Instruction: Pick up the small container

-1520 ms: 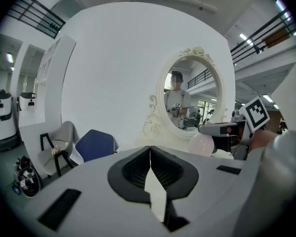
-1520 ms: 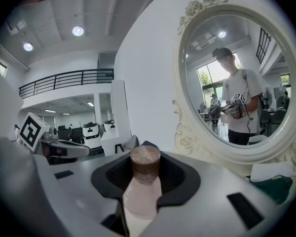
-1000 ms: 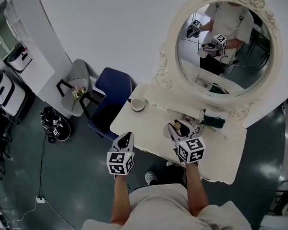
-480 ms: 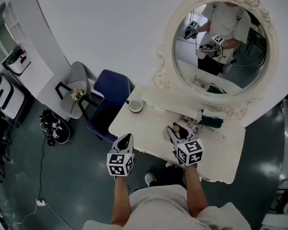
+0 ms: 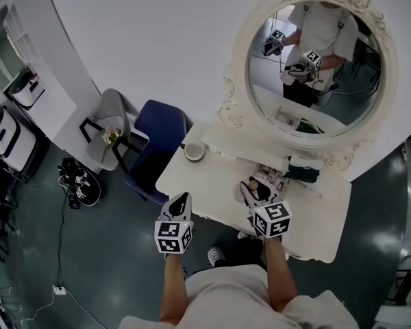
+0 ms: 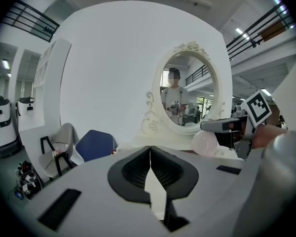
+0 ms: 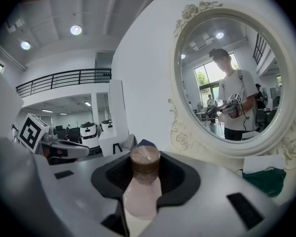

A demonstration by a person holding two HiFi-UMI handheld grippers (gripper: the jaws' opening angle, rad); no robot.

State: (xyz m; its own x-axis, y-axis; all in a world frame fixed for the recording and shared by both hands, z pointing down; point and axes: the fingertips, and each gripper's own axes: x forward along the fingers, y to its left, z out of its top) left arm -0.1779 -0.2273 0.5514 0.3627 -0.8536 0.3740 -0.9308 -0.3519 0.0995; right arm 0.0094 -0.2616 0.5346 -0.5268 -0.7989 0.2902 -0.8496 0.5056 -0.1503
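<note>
The small container is pale pink with a brown round lid. My right gripper is shut on its body and holds it upright above the white dressing table. From the left gripper view, the pink container shows to the right, in the right gripper's jaws. In the head view the right gripper hovers over the table's front middle. My left gripper sits at the table's front left edge, shut with nothing between its jaws; up close the left gripper shows its pads touching.
An oval mirror in an ornate white frame stands at the back of the table. A small bowl sits at the table's left end, a dark green item at the right. A blue chair and a grey chair stand to the left.
</note>
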